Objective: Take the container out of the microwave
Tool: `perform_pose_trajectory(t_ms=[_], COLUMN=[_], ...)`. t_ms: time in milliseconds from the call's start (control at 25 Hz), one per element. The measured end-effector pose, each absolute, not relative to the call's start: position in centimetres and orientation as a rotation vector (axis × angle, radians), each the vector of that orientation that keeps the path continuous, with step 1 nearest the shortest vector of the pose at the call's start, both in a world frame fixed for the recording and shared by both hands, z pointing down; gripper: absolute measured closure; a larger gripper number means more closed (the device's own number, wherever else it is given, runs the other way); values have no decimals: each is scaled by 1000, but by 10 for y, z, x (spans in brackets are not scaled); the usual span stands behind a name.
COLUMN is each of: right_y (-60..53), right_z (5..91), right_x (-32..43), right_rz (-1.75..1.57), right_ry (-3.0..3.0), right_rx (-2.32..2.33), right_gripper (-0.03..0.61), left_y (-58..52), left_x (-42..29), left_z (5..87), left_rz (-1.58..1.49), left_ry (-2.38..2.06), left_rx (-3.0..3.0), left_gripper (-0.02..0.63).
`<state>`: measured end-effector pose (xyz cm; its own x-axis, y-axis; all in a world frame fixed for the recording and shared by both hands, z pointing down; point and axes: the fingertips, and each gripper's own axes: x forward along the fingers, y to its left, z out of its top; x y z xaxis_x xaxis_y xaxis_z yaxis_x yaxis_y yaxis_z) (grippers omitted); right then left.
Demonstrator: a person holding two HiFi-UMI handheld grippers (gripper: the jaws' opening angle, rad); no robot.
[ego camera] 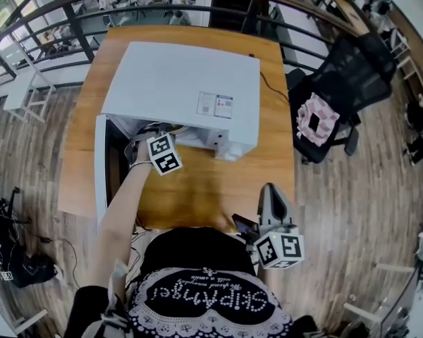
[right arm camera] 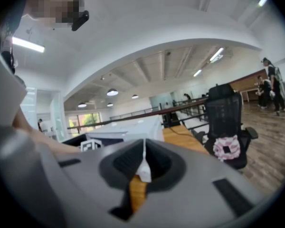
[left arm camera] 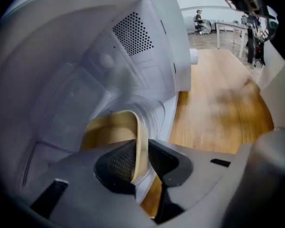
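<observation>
While your left gripper (left arm camera: 137, 163) pinches the rim wall of the beige container (left arm camera: 109, 127) inside the microwave (ego camera: 183, 83), your right gripper (right arm camera: 143, 167) rests pressed together, empty, by the table's (ego camera: 211, 189) near right corner | Risk: one-sided grip may let the container tilt, slip, or snag the sill.

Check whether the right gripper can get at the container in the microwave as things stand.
Probably not directly: the left gripper grips the container by its rim and its arm fills the opening of the microwave, while the right gripper sits back near the table edge.
</observation>
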<state>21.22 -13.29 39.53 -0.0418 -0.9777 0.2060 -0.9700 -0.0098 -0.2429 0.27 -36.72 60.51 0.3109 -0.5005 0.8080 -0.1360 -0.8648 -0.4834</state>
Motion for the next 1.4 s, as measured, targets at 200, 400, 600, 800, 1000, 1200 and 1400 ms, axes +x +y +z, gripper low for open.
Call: perform_pose_trajectory(t_ms=[200,400,600,800,1000,1200,1400], right_y=[-134,-135,-133,-128,-127,-123,-116], right_z=[395,393,394,396,394,392,391], right_x=[210,207,207,206,202,196,192], right_rz=[-505,-502,-500,-508,-502,-504,-508], right_ry=[2195,2201,2203,2209,2231,2261,2300], right_rx=[-2163,-2158,-2157,-2152,-2128,-2095,-2067], right_gripper=[543,543,543,543,543,543,543], left_y=[-367,-364,-361,-354,-344,-326,-307], left_x=[6,10,13,12,7,3,-5], left_z=[610,611,607,600,589,576,569], left_rz=[-1591,-1615,-1606,-1606,-1607,-1590,-1587], left_ry=[506,436,438,433,440,455,473], left_rx=[-2207,-2204,-2232,-2251,-2259,-2283,-2286], left_gripper=[555,583,584,584,584,586,586])
